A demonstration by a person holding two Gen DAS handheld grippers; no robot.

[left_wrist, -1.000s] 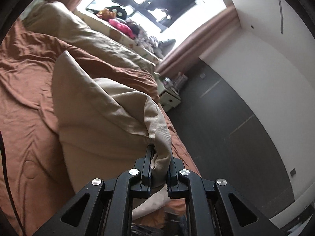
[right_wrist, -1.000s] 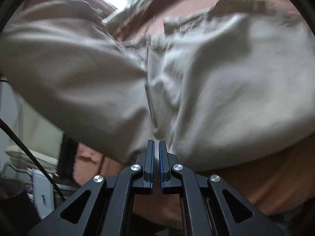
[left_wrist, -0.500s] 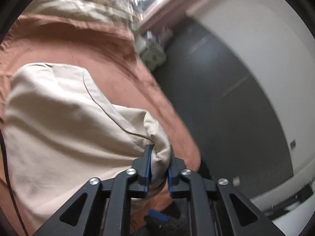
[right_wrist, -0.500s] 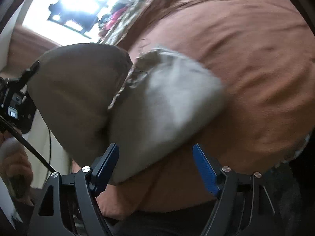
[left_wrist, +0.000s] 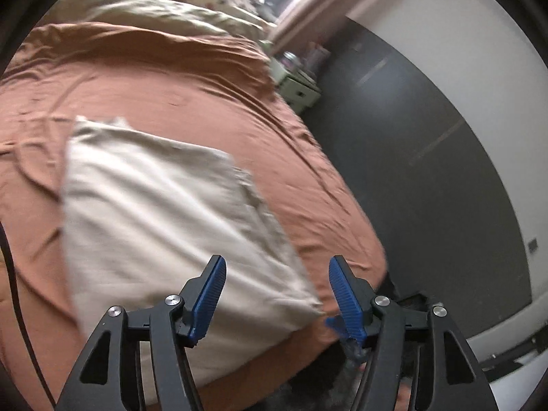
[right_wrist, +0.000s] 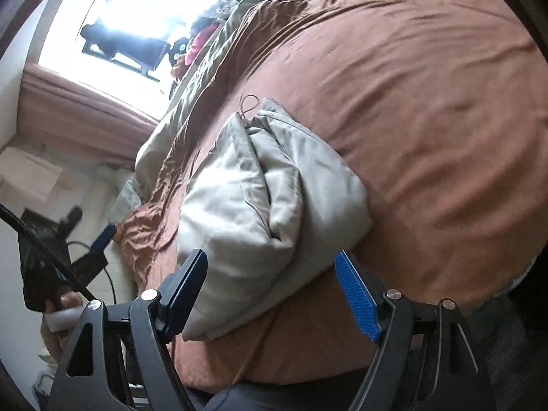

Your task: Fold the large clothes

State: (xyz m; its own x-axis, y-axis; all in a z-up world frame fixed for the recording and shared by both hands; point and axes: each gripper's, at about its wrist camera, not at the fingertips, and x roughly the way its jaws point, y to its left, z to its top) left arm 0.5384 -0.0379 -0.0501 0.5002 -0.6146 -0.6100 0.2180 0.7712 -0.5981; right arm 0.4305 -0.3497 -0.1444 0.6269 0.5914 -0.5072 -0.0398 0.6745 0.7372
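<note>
A beige garment (left_wrist: pixel 161 219) lies folded in a thick rectangle on the rust-brown bed sheet (left_wrist: pixel 178 78) near the bed's foot edge. It also shows in the right wrist view (right_wrist: pixel 270 212) as a bulky folded bundle. My left gripper (left_wrist: pixel 277 294) is open and empty, just above the garment's near corner. My right gripper (right_wrist: pixel 274 291) is open and empty at the bundle's near end. The other gripper and the hand holding it (right_wrist: pixel 58 274) show at the left of the right wrist view.
An olive duvet (left_wrist: pixel 164 17) is bunched at the head of the bed under a bright window (right_wrist: pixel 130 7). A small white nightstand (left_wrist: pixel 298 85) stands beside the bed. Dark grey floor (left_wrist: pixel 428 171) runs along the bed's right side by a white wall.
My left gripper let go of the garment's corner and opened. The garment dropped flat onto the sheet. My right gripper, shut a second ago, stays open and has drawn back slightly.
</note>
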